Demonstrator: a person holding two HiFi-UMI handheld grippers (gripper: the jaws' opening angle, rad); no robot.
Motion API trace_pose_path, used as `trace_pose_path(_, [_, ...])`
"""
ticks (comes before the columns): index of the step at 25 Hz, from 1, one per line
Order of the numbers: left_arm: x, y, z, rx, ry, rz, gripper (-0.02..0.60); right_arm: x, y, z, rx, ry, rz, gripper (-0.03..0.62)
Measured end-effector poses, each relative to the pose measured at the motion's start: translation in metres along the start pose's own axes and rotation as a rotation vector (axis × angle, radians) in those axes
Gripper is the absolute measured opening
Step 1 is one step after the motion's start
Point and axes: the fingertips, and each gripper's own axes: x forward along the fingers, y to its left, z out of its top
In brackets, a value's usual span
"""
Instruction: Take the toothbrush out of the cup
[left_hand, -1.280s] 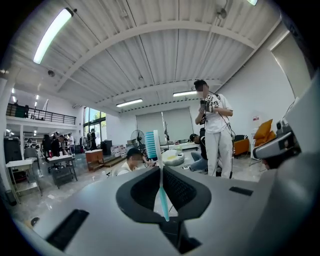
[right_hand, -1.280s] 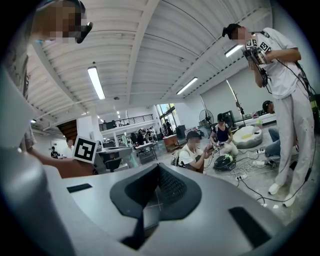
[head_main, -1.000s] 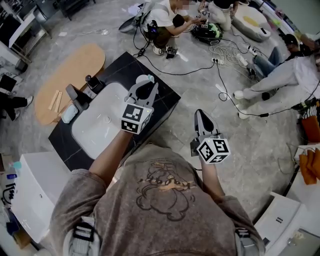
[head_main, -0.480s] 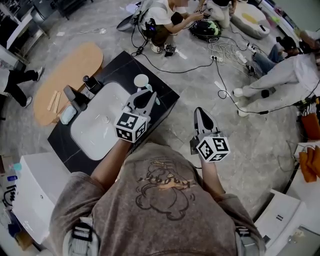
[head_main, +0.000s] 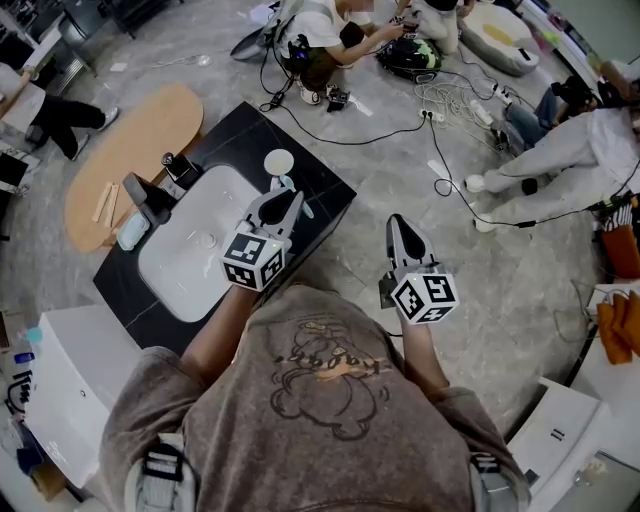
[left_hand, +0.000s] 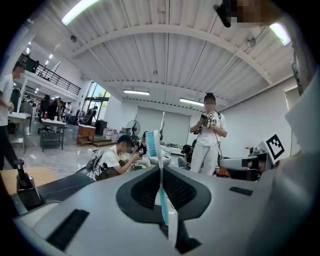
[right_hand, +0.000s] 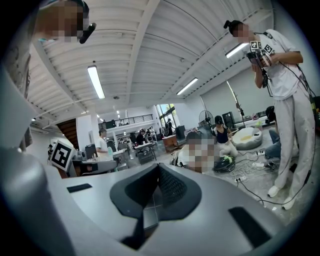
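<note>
My left gripper (head_main: 289, 197) hangs over the black counter (head_main: 325, 195), just short of the white cup (head_main: 278, 161) that stands near the counter's far corner. It is shut on the toothbrush (head_main: 304, 207). In the left gripper view the toothbrush (left_hand: 162, 196) stands upright between the closed jaws of the left gripper (left_hand: 161, 169), blue bristle head up and white end below. My right gripper (head_main: 399, 226) floats above the floor right of the counter. In its own view the right gripper (right_hand: 157, 171) is shut with nothing in it.
A white sink (head_main: 190, 262) with a dark faucet (head_main: 146, 199) is set in the counter. An oval wooden table (head_main: 135, 150) lies left of it. Cables (head_main: 445, 100) and seated people (head_main: 325, 35) cover the floor beyond. White cabinets (head_main: 55, 380) stand at the lower left.
My left gripper has drawn back and down from over the cup with the toothbrush in it, rolling a little. The cup's rim now shows uncovered. The right gripper has stayed put.
</note>
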Motion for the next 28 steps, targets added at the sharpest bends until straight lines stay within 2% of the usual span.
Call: trace_pose_path(28, [0.0007, -0.0052, 0.0054, -0.049, -0.009, -0.019, 0.037, -0.0017, 0.0069, -0.0039, -0.028, 0.006, 0.011, 0.002])
